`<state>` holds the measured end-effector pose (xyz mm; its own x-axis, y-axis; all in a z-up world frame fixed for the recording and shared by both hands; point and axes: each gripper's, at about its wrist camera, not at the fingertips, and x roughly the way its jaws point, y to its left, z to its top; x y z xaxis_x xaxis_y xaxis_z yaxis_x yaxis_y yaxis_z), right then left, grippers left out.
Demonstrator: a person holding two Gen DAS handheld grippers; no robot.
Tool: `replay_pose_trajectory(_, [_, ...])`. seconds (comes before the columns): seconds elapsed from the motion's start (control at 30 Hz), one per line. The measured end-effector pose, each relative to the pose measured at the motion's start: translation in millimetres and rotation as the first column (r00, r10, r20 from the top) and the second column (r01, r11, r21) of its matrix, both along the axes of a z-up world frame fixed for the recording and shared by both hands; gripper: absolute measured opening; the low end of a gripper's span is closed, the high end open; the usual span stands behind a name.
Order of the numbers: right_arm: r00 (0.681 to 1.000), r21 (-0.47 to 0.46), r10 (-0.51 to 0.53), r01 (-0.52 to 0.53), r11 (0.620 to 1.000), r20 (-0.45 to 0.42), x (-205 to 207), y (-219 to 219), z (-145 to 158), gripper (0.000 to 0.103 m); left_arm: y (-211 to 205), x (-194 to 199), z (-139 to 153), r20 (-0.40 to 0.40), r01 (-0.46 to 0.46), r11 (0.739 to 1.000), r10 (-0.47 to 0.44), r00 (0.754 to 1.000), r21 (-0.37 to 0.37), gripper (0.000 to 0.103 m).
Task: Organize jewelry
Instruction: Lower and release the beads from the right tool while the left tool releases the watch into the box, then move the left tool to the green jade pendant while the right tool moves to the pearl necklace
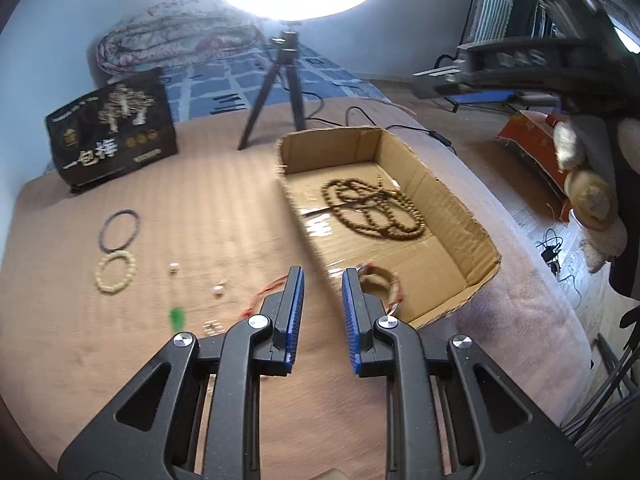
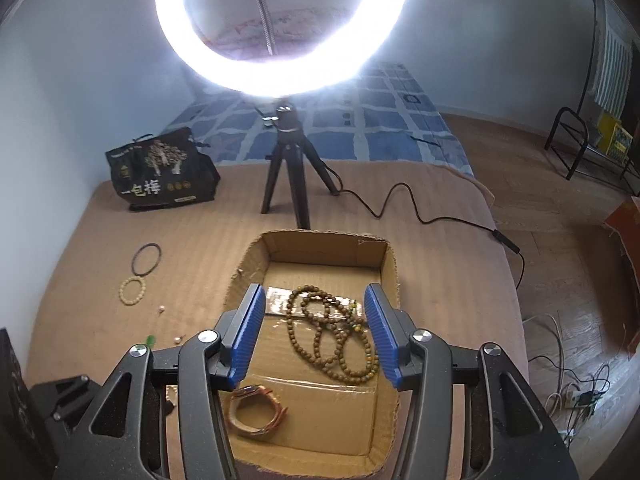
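At the bottom of the left wrist view, the left gripper [image 1: 322,276] hangs empty, its blue-padded fingers [image 1: 294,300] moderately apart over the near wall of the shallow open cardboard box [image 1: 460,208], probably placed to collect pieces. Just beyond its right finger, a tan leather strap bracelet [image 1: 380,280] lies in the box's near corner. The right gripper [image 2: 316,300] hovers with fingers spread wide over the long brown wooden bead strand [image 2: 332,332], coiled mid-box. Left of centre, on the brown mat, the cream bead bracelet [image 1: 116,272] and dark thin bangle [image 1: 120,230] lie unsorted.
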<state>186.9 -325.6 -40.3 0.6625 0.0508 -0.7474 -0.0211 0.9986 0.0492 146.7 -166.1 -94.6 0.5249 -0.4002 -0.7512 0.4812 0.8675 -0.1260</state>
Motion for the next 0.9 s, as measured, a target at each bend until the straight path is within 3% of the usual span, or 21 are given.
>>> replay_pose_trajectory(0.23, [0.996, -0.012, 0.058, -0.057, 0.998, 0.069, -29, 30, 6, 0.071, 60, -2, 7, 0.026, -0.044, 0.999, 0.043, 0.999, 0.014, 0.018])
replay_pose_trajectory(0.3, [0.993, -0.024, 0.079, -0.077, 0.997, 0.086, -37, 42, 6, 0.080, 78, -1, 7, 0.023, -0.062, 0.998, 0.062, 0.998, 0.020, 0.018])
replay_pose_trajectory(0.37, [0.989, -0.028, 0.114, -0.112, 0.993, 0.097, -46, 55, 4, 0.081, 95, 2, 7, 0.017, -0.086, 0.996, 0.085, 0.996, 0.021, 0.018])
replay_pose_trajectory(0.57, [0.978, -0.001, 0.207, -0.207, 0.978, 0.011, -56, 91, -15, 0.081, 139, 11, 4, 0.000, -0.133, 0.990, 0.133, 0.991, 0.035, 0.018])
replay_pose_trajectory(0.7, [0.965, 0.079, 0.251, -0.246, 0.966, -0.070, -57, 110, -36, 0.080, 160, 21, -7, -0.053, -0.157, 0.987, 0.159, 0.986, 0.031, 0.018])
replay_pose_trajectory(0.9, [0.947, 0.083, 0.294, -0.285, 0.955, -0.129, -64, 139, -66, 0.080, 181, 33, -27, -0.123, -0.190, 0.981, 0.192, 0.974, 0.028, 0.019])
